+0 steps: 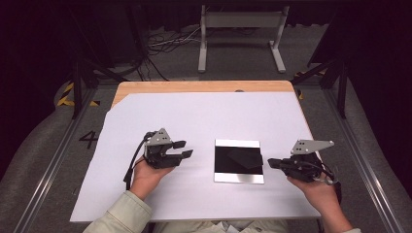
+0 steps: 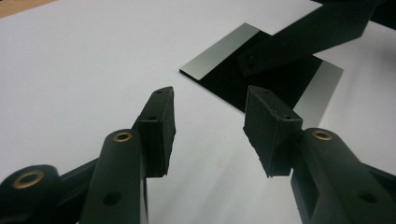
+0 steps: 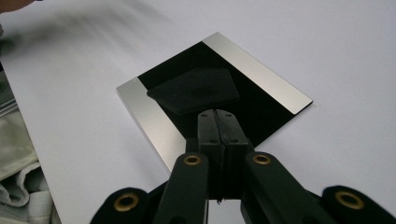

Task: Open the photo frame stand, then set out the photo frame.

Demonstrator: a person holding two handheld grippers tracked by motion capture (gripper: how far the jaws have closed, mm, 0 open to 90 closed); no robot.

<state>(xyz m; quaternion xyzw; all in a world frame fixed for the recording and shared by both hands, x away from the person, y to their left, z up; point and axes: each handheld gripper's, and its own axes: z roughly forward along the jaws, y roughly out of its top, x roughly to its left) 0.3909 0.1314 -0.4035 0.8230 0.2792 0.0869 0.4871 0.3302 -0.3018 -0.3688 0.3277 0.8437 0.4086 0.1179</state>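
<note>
White sheeting point(image 1: 194, 116) covers the wooden table point(image 1: 204, 86), with grey floor and a metal stand point(image 1: 240, 29) beyond. On the sheet lies a square plate point(image 1: 239, 161): glossy black through the middle, a silvery metal strip along two opposite edges, and a small matte black pad point(image 3: 196, 89) resting on the dark part. The left gripper point(image 1: 182, 149) hovers just left of the plate, jaws spread with nothing between them. The right gripper point(image 1: 272, 163) points at the plate's right edge, jaws pressed together and empty.
</note>
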